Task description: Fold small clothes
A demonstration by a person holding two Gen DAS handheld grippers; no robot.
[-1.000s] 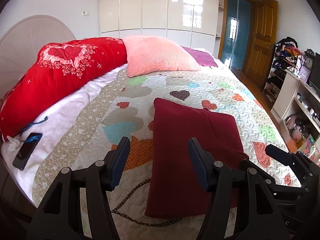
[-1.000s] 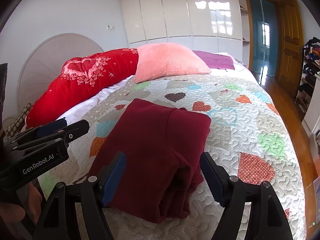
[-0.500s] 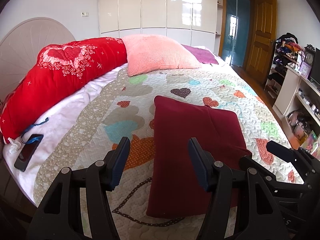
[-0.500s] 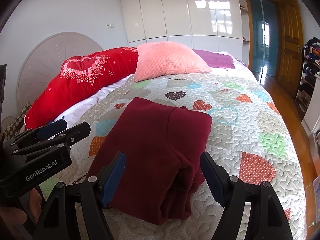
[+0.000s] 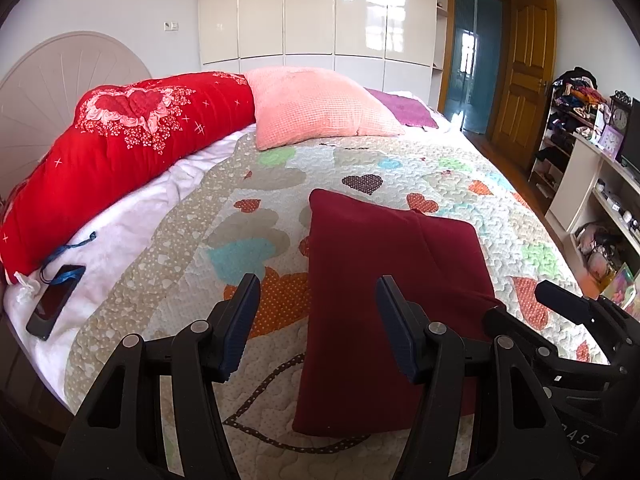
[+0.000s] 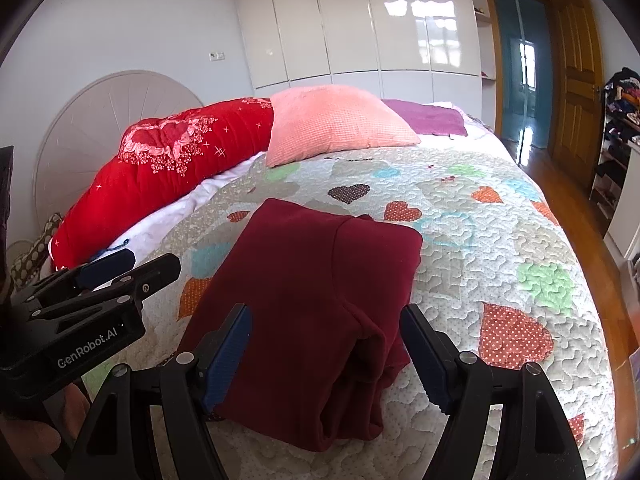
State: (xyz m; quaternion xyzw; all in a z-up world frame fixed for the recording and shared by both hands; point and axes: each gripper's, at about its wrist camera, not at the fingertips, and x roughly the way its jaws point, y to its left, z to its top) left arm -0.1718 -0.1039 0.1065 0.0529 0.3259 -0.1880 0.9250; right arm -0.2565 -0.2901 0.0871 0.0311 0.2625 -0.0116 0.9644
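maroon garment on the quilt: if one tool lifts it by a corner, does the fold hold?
Probably not. The garment is soft cloth, with its near edge bunched in loose layers, so it would likely droop and unfold. Nothing pins the layers. It looks thick, perhaps fleece, so the quilt may drag on it if pushed.

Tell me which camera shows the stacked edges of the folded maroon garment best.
The right wrist view: the folded maroon garment turns its layered right edge toward that camera, bunched folds plain between the open right gripper. The left wrist view shows mostly its flat top, the open left gripper covering part.
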